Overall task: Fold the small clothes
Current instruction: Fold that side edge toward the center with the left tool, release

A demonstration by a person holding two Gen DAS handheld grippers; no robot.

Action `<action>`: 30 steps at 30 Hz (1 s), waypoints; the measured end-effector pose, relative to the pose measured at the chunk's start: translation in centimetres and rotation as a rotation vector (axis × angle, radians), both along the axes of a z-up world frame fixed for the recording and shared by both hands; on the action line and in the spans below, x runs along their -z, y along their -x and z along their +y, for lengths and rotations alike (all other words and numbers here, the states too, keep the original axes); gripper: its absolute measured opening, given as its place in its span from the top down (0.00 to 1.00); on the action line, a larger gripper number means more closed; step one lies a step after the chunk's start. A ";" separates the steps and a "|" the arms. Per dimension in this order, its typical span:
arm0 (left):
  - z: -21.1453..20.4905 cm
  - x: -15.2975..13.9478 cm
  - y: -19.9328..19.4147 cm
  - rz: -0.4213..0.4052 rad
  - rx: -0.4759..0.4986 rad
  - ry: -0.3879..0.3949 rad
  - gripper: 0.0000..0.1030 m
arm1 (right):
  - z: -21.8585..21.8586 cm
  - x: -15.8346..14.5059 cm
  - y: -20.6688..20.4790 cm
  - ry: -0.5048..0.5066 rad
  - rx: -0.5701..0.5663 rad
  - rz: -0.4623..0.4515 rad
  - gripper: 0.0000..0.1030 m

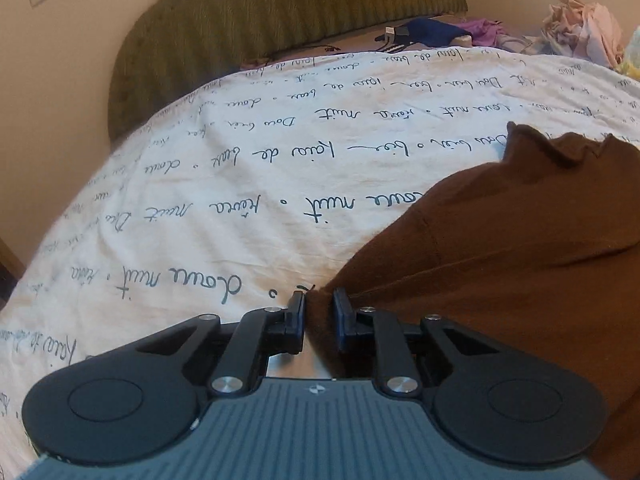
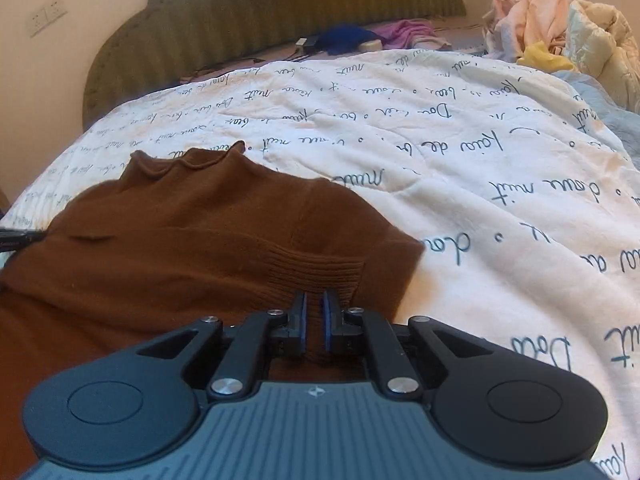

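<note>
A brown knitted sweater (image 1: 500, 240) lies on the white bedcover, its frilled collar (image 2: 188, 156) pointing toward the headboard. My left gripper (image 1: 320, 300) is shut on a bunched corner at the sweater's left edge, and brown fabric fills the gap between its pads. In the right wrist view the sweater (image 2: 180, 232) spreads to the left. My right gripper (image 2: 315, 300) is shut on its ribbed band, which hangs folded over the body of the garment. The cloth under both grippers is hidden.
The white bedcover (image 1: 240, 184) printed with dark handwriting covers the bed. A green padded headboard (image 2: 280, 12) stands at the back. A heap of pale clothes (image 2: 552, 20) sits at the back right, and blue and purple items (image 2: 352, 38) lie by the headboard.
</note>
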State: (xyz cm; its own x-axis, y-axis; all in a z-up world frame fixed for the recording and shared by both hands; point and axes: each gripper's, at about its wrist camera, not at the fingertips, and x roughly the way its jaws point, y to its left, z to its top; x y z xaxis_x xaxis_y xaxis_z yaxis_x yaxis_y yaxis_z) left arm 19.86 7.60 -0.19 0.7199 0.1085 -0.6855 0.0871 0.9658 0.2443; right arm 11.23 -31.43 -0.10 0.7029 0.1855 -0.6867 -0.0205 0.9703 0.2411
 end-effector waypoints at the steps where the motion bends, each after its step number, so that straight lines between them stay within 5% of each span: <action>1: 0.1 -0.3 -0.1 0.001 -0.009 -0.015 0.80 | -0.2 -0.2 0.2 0.005 0.013 0.005 0.93; 3: 0.9 -2.3 0.4 -0.039 -0.062 -0.006 0.84 | 0.0 -1.5 0.7 0.039 0.071 0.007 0.89; 4: 1.4 -3.6 1.2 -0.061 -0.057 0.059 0.89 | 0.4 -2.3 1.2 0.036 0.071 -0.016 0.89; 6: 1.2 -5.9 3.7 -0.089 -0.001 0.175 0.89 | 1.5 -3.4 2.0 0.000 -0.008 -0.055 0.87; 9: -1.5 -5.8 6.3 -0.047 0.119 0.264 0.88 | 4.3 -3.3 2.2 0.042 -0.084 -0.076 0.82; 11: -3.3 -3.5 6.3 0.005 0.135 0.213 0.76 | 5.7 -2.7 2.0 0.106 -0.108 -0.068 0.82; 14: -2.3 -0.2 6.1 0.013 0.095 0.194 0.76 | 6.4 -0.9 2.0 0.241 -0.112 -0.015 0.83; 17: -1.1 0.1 7.8 -0.013 0.094 0.180 0.76 | 6.0 -0.4 3.2 0.298 -0.123 -0.030 0.83; 19: -0.8 -0.1 8.6 -0.028 0.067 0.117 0.74 | 5.6 -0.9 3.3 0.287 -0.100 -0.010 0.83; 20: -0.4 -0.2 8.9 -0.028 0.049 0.092 0.59 | 5.5 -1.2 3.4 0.273 -0.080 -0.009 0.83; 21: 0.3 -0.6 9.3 -0.032 0.026 0.113 0.57 | 5.6 -1.7 3.5 0.262 -0.067 -0.016 0.82; 26: -0.1 -4.0 10.4 -0.137 0.041 0.153 0.57 | 6.6 -2.1 3.4 0.226 -0.079 -0.058 0.81; 30: -1.3 -0.3 7.5 0.009 0.054 0.104 0.51 | 6.6 -0.6 3.3 0.220 -0.075 -0.006 0.81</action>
State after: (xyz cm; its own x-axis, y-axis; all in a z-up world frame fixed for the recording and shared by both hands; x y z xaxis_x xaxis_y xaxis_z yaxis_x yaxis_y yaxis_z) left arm 12.33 6.28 0.13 0.7168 -0.0019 -0.6973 0.1410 0.9797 0.1424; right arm 7.91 -24.82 0.54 0.6971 0.0838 -0.7121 -0.0951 0.9952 0.0240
